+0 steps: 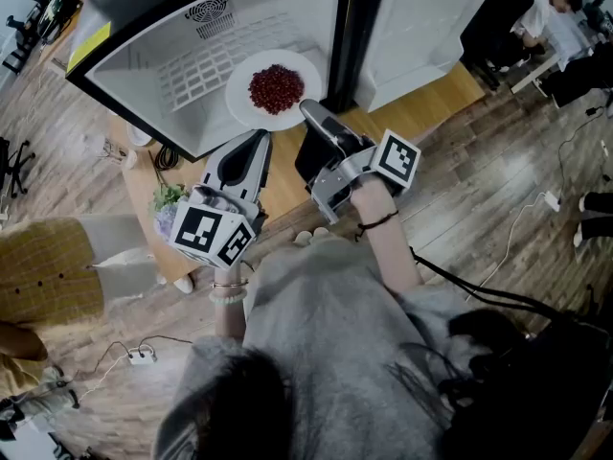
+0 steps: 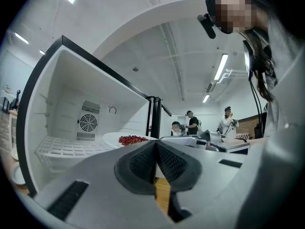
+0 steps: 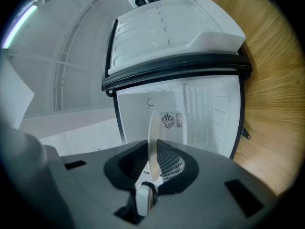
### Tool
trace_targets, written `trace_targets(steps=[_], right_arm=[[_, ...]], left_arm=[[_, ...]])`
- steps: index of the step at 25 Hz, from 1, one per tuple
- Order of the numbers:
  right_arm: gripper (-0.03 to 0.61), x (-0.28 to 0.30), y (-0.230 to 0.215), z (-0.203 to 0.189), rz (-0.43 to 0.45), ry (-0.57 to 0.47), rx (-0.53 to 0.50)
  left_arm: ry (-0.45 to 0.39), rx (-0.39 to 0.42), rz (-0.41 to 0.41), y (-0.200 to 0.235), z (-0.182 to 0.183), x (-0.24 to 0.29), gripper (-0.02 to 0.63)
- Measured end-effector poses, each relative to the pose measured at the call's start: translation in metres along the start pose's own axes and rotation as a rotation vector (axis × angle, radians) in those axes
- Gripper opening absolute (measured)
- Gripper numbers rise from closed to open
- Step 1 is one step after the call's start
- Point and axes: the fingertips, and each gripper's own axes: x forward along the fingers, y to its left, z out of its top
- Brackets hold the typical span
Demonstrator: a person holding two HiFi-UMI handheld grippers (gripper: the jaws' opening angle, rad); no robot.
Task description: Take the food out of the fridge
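A white plate [image 1: 241, 97] with a heap of red food [image 1: 276, 86] hangs at the mouth of the open white fridge [image 1: 163, 60]. My right gripper [image 1: 310, 113] is shut on the plate's right rim. In the right gripper view the plate [image 3: 152, 132] stands edge-on, clamped between the pads of the right gripper [image 3: 153, 146]. My left gripper [image 1: 257, 144] sits just below the plate, apart from it. Seen from the left gripper view, the left gripper [image 2: 156, 146] has its jaws shut together with nothing in them, and the plate [image 2: 112, 138] and the red food [image 2: 132, 140] lie beyond it.
The fridge door [image 1: 421, 27] stands swung open at the right. The fridge rests on a wooden table [image 1: 278, 185]. A person in a yellow top [image 1: 48, 271] stands at the left. A power strip [image 1: 142, 355] and cables lie on the floor.
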Motion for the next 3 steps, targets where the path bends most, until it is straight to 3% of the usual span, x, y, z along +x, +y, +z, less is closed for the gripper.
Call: trace_targets(steps=[3], right_arm=[[0.057, -0.0155, 0.0014, -0.0069, 0.004, -0.004, -0.003]], left_arm=[[-0.004, 0.004, -0.006, -0.014, -0.0034, -0.0092, 0.008]])
